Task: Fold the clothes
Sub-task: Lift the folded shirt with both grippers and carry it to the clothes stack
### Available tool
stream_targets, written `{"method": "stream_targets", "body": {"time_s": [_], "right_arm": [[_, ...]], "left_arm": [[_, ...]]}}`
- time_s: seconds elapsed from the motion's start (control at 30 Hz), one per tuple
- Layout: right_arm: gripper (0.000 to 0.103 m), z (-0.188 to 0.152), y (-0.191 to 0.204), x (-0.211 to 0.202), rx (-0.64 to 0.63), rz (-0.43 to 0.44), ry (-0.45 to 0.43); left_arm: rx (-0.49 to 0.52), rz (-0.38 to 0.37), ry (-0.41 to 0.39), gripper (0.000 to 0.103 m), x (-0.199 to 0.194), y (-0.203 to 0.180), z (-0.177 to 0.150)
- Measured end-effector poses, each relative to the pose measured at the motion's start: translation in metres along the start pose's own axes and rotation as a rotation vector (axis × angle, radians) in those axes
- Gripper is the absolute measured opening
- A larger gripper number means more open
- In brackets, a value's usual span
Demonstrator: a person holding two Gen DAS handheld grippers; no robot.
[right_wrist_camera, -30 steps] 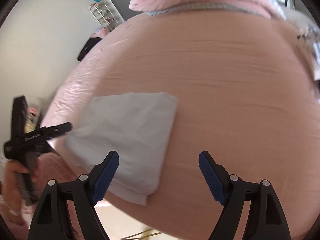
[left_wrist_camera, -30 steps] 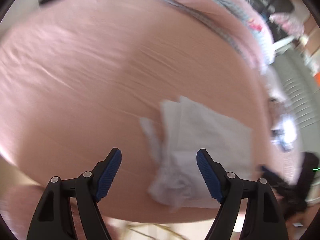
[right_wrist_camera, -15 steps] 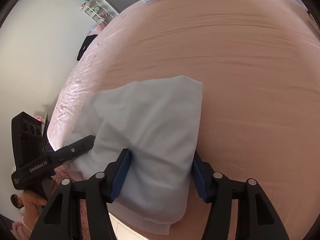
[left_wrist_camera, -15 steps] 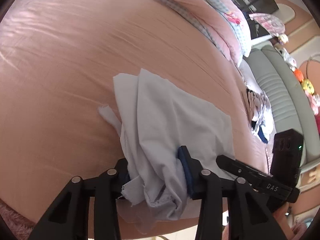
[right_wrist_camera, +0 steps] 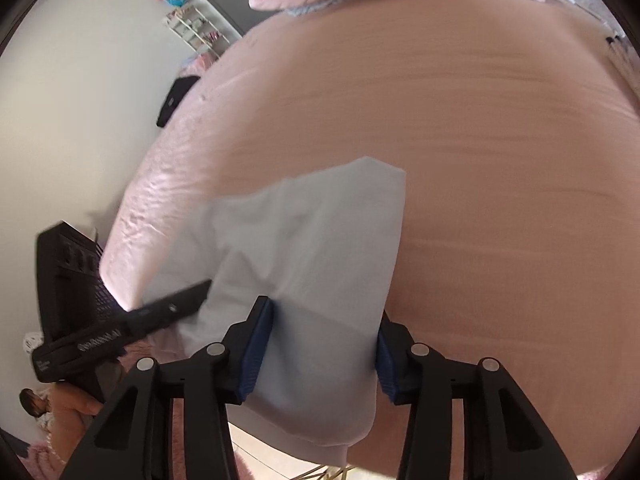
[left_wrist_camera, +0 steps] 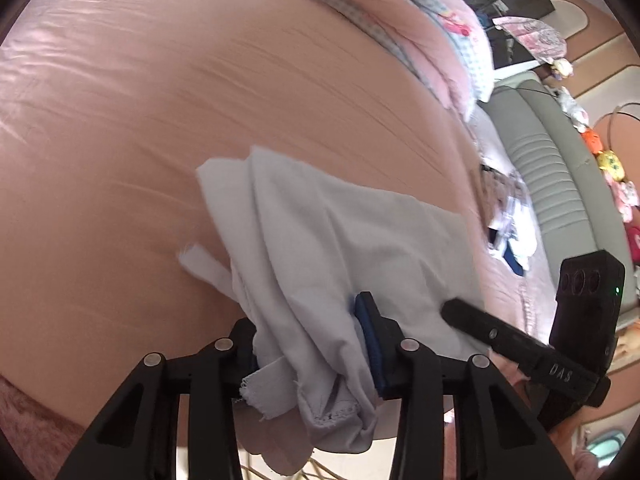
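Note:
A pale grey-white folded garment (left_wrist_camera: 328, 240) lies near the front edge of a pink bed (left_wrist_camera: 160, 120). My left gripper (left_wrist_camera: 312, 344) is shut on its bunched, lace-trimmed end, with a strap sticking out to the left. In the right wrist view the same garment (right_wrist_camera: 320, 248) is smoother, and my right gripper (right_wrist_camera: 320, 356) is shut on its near edge. Each view shows the other gripper beside the cloth: the right gripper (left_wrist_camera: 520, 344) and the left gripper (right_wrist_camera: 120, 328).
A pink and checked duvet (left_wrist_camera: 420, 20) is piled at the bed's far end. A grey sofa (left_wrist_camera: 560, 184) with toys and loose clothes (left_wrist_camera: 508, 216) stands to the right. A white wall and a shelf (right_wrist_camera: 192, 28) are on the left. The floor lies just below the bed's edge.
Both grippers came down onto the garment and closed on it, the left on the bunched end and the right on the smooth edge. The cloth is now gathered and lifted slightly.

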State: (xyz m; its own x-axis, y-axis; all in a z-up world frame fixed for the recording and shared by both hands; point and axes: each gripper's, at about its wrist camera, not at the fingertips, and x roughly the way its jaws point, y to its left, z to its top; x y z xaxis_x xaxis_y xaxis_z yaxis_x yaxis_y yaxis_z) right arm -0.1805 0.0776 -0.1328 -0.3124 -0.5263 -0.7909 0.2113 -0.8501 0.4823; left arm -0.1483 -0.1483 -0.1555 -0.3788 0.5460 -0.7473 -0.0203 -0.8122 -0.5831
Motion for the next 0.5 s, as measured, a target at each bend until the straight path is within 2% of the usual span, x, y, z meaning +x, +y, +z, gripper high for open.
{"method": "stream_targets", "body": {"time_s": [0.13, 0.27, 0.37, 0.5], "right_arm": [[0.046, 0.008, -0.028, -0.055, 0.058, -0.065, -0.058], [0.046, 0.008, -0.082, -0.120, 0.098, -0.122, -0.150], [0.046, 0.025, -0.125, -0.167, 0.137, -0.155, -0.230], [0.046, 0.061, -0.176, -0.243, 0.137, -0.219, -0.365]], "left_arm": [[0.064, -0.101, 0.014, 0.035, 0.015, -0.059, 0.001], [0.175, -0.188, 0.035, 0.035, 0.048, -0.137, 0.016], [0.249, -0.259, 0.038, 0.035, 0.076, -0.203, 0.038], [0.366, -0.335, -0.018, 0.035, 0.106, -0.309, 0.082]]}}
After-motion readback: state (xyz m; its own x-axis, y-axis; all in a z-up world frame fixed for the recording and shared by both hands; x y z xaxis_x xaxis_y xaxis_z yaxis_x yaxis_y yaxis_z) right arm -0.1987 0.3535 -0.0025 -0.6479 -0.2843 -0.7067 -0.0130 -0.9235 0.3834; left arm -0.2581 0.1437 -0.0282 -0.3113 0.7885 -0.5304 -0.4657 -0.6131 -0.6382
